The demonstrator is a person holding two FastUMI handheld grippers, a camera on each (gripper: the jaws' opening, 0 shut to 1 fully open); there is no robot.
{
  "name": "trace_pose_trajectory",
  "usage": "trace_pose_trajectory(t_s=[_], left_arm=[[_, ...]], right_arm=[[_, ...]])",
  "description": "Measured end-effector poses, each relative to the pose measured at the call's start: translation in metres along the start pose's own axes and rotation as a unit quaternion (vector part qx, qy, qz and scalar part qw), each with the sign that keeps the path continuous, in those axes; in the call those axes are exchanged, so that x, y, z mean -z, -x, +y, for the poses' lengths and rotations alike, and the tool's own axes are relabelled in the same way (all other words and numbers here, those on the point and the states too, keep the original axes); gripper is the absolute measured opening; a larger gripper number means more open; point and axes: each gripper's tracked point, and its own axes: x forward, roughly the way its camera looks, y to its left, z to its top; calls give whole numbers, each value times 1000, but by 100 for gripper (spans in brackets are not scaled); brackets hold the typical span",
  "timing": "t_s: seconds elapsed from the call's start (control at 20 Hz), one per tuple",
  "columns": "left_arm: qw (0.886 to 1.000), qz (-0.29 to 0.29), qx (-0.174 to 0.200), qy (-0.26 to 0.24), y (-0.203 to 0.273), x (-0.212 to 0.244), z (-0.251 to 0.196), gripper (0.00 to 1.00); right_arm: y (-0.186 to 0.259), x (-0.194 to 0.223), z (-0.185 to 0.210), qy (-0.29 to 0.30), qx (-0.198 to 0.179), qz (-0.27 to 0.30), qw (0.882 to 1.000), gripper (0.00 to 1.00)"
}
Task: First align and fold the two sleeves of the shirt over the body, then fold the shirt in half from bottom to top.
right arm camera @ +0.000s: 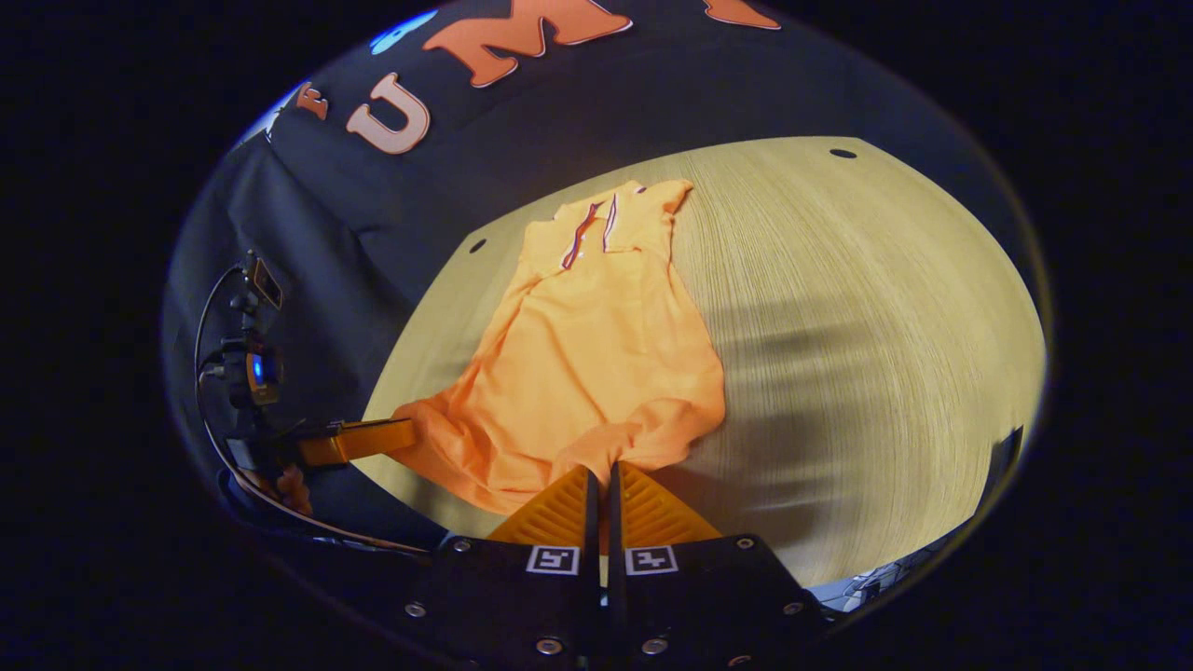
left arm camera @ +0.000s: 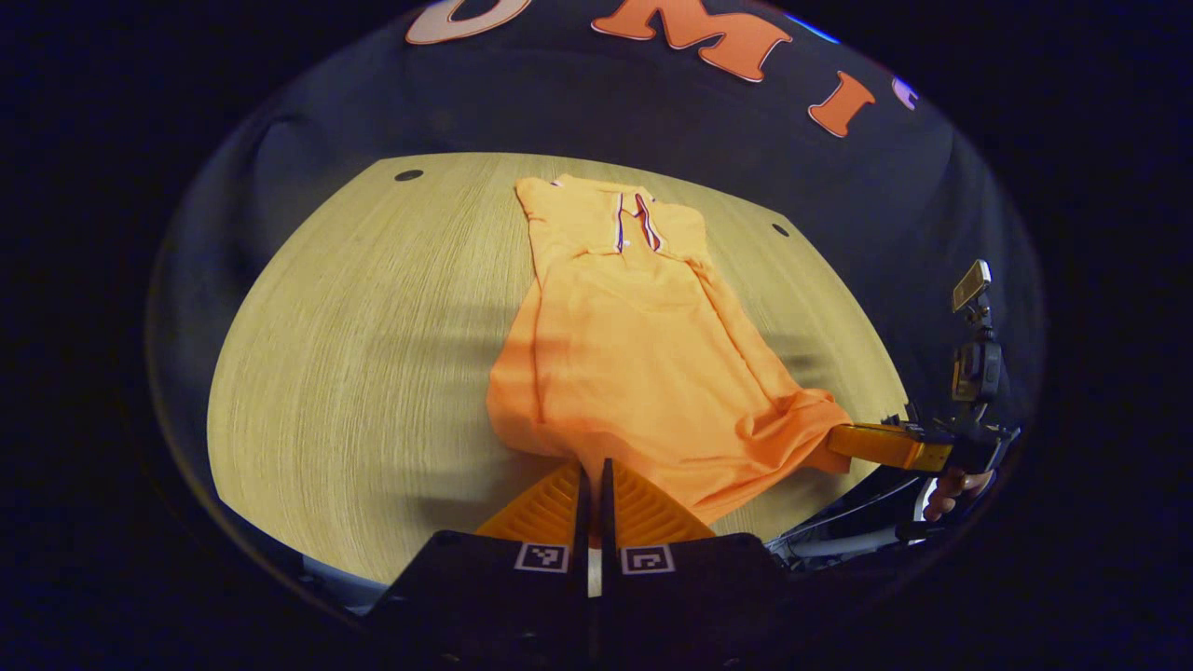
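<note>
An orange polo shirt [left arm camera: 643, 345] lies lengthwise on the wooden table [left arm camera: 373, 354], collar at the far end, both sleeves folded in over the body. In the left gripper view my left gripper [left arm camera: 594, 473] is shut on the near hem, which bunches up at its fingertips. My right gripper [left arm camera: 846, 438] pinches the hem's other corner at the right. In the right gripper view the shirt [right arm camera: 587, 354] runs away from my right gripper [right arm camera: 601, 473], which is shut on the rumpled hem. The left gripper [right arm camera: 403, 434] holds the hem corner at the left.
The table [right arm camera: 885, 326] has small dark holes near its far corners [left arm camera: 408, 174] [right arm camera: 843, 153]. Bare wood lies on both sides of the shirt. A hand [left arm camera: 960, 485] with cables holds the right gripper beyond the table's near edge.
</note>
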Motion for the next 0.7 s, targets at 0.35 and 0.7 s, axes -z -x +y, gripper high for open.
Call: trace_pose_trajectory(t_s=[0.35,0.7], left_arm=[[999,-43,14,12,5,-47,-6,6],[996,-82,22,8,2,-115,-7,6]], right_arm=[[2,-41,15,8,-23,-49,998,4],[10,-93,21,9,-38,-96,995,4]])
